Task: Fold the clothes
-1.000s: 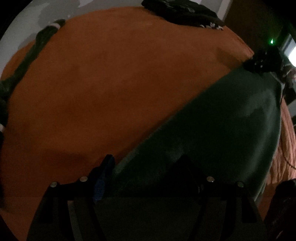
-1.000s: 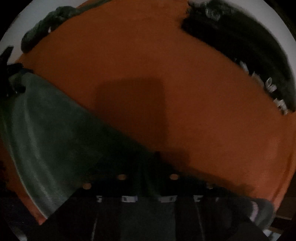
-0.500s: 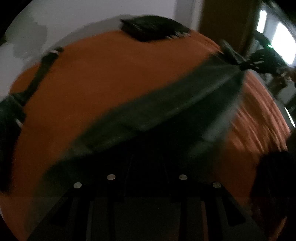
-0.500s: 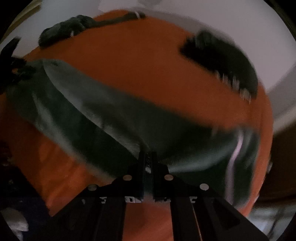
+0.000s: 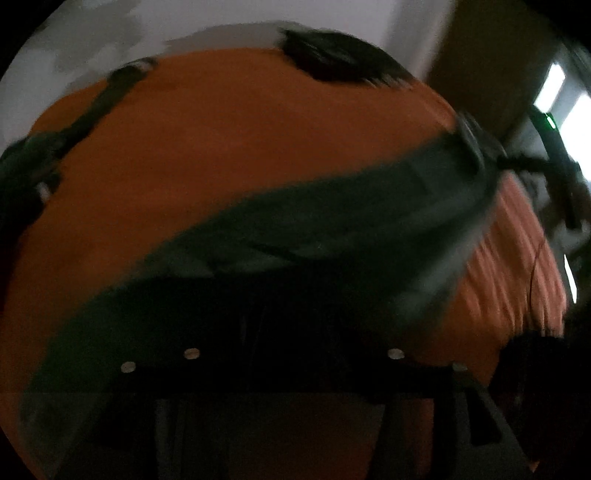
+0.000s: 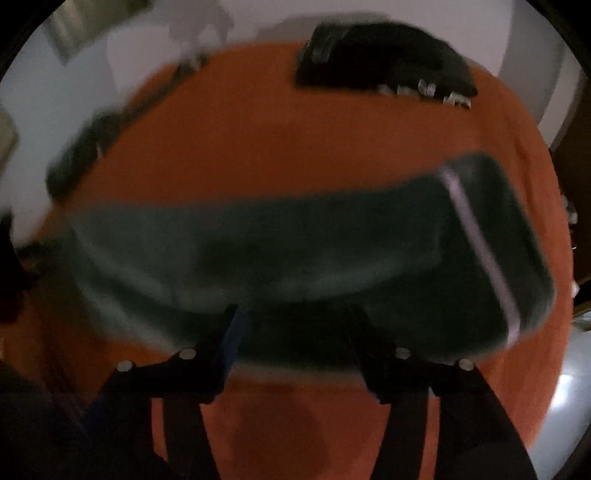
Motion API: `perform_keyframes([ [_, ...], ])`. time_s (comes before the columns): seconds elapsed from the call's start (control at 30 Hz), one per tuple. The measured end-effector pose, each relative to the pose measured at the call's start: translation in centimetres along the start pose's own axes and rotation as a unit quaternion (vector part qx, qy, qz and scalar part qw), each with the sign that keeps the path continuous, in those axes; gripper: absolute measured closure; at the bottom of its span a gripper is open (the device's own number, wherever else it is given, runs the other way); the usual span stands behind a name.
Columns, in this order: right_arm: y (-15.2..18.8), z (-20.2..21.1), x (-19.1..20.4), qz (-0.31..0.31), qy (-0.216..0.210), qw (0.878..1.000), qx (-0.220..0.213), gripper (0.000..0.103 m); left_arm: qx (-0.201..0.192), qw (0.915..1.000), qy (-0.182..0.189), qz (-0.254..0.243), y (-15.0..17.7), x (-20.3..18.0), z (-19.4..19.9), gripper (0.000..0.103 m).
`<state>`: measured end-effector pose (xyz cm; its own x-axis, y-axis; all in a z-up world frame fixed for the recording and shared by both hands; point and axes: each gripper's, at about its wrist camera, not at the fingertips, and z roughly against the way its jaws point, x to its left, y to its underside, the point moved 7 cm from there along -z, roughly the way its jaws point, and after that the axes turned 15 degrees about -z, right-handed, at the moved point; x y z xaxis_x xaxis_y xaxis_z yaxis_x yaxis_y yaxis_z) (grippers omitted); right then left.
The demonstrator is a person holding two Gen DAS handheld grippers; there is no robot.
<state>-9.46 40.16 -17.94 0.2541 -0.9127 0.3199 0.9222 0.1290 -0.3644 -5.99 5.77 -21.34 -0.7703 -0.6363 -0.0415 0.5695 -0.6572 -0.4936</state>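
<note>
Here, the right tongs (image 6: pixel 295 332) tilt steeply down at the lower centre over an orange bed (image 6: pixel 258 155), their jaws opening above the dark green garment (image 6: pixel 314 243), which stretches across mid-frame unpinched. The left tongs (image 5: pixel 291 332), likewise tilted, are opening; darkness hides whether the garment (image 5: pixel 332 229) is gripped. A folded black garment (image 6: pixel 384 62) lies upper right.

I work in dim light over a bed spread with an orange cover (image 6: pixel 258 147), which fills most of what I see. Behind its far edge stands a pale wall (image 5: pixel 332 14) with grey shadows on it. To my right are a brown door or cupboard panel (image 5: pixel 476 62) and bright window panes (image 5: pixel 554 83).
</note>
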Motion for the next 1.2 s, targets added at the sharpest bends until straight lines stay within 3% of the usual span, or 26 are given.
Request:
perform_keyframes([
  [0.13, -6.0, -1.3, 3.9, -0.004, -0.051, 0.999, 0.002, 0.045, -0.012, 0.9961, -0.01, 0.087, 0.1, 4.3, -0.7, 0.043],
  [0.2, -8.2, -4.9, 6.9, 0.02, -0.079, 0.995, 0.056, 0.045, -0.003, 0.9924, 0.0, 0.123, 1.3, 5.0, -1.9, 0.043],
  [0.3, -9.0, -10.3, 10.8, 0.036, -0.158, 0.978, 0.131, 0.045, 0.004, 0.9852, 0.027, 0.169, 3.2, 5.2, -2.3, 0.043],
  [0.4, -7.6, -15.5, 13.1, 0.121, -0.135, 0.963, 0.2, 0.048, 0.009, 0.991, 0.004, 0.133, 4.0, 4.3, -1.9, 0.043],
  [0.43, -6.6, -16.9, 13.5, 0.172, -0.113, 0.954, 0.217, 0.048, 0.013, 0.993, -0.003, 0.118, 4.2, 4.0, -1.7, 0.043],
  [0.5, -5.8, -18.3, 13.5, 0.213, -0.103, 0.941, 0.242, 0.048, 0.021, 0.995, -0.008, 0.097, 4.9, 3.6, -1.4, 0.042],
  [0.57, -5.7, -18.3, 13.3, 0.228, -0.114, 0.936, 0.242, 0.049, 0.027, 0.9957, -0.011, 0.088, 5.6, 3.7, -1.2, 0.041],
  [0.67, -5.9, -18.3, 12.8, 0.261, -0.1, 0.935, 0.218, 0.1, 0.032, 0.996, -0.013, 0.082, 5.7, 3.8, -1.7, 0.04],
  [0.77, -7.6, -16.7, 13.0, 0.284, -0.068, 0.946, 0.139, 0.101, 0.033, 0.996, -0.014, 0.082, 5.4, 4.1, -2.2, 0.037],
  [0.83, -9.5, -15.3, 13.1, 0.268, -0.056, 0.958, 0.087, 0.101, 0.033, 0.9959, -0.012, 0.084, 5.2, 4.1, -2.6, 0.036],
  [0.9, -11.3, -15.0, 13.0, 0.237, -0.051, 0.968, 0.063, 0.101, 0.032, 0.9958, -0.012, 0.084, 5.2, 4.3, -2.7, 0.035],
  [1.03, -10.0, -18.0, 12.6, 0.269, 0.009, 0.96, 0.073, 0.1, 0.035, 0.9965, -0.019, 0.073, 5.0, 4.4, -3.0, 0.033],
  [1.13, -10.1, -19.0, 11.5, 0.246, 0.027, 0.965, 0.084, 0.095, 0.038, 0.9965, -0.016, 0.073, 4.7, 4.5, -2.9, 0.032],
  [1.2, -11.4, -17.7, 11.0, 0.216, 0.018, 0.973, 0.081, 0.073, 0.033, 0.9962, -0.014, 0.08, 4.5, 5.0, -2.2, 0.032],
])
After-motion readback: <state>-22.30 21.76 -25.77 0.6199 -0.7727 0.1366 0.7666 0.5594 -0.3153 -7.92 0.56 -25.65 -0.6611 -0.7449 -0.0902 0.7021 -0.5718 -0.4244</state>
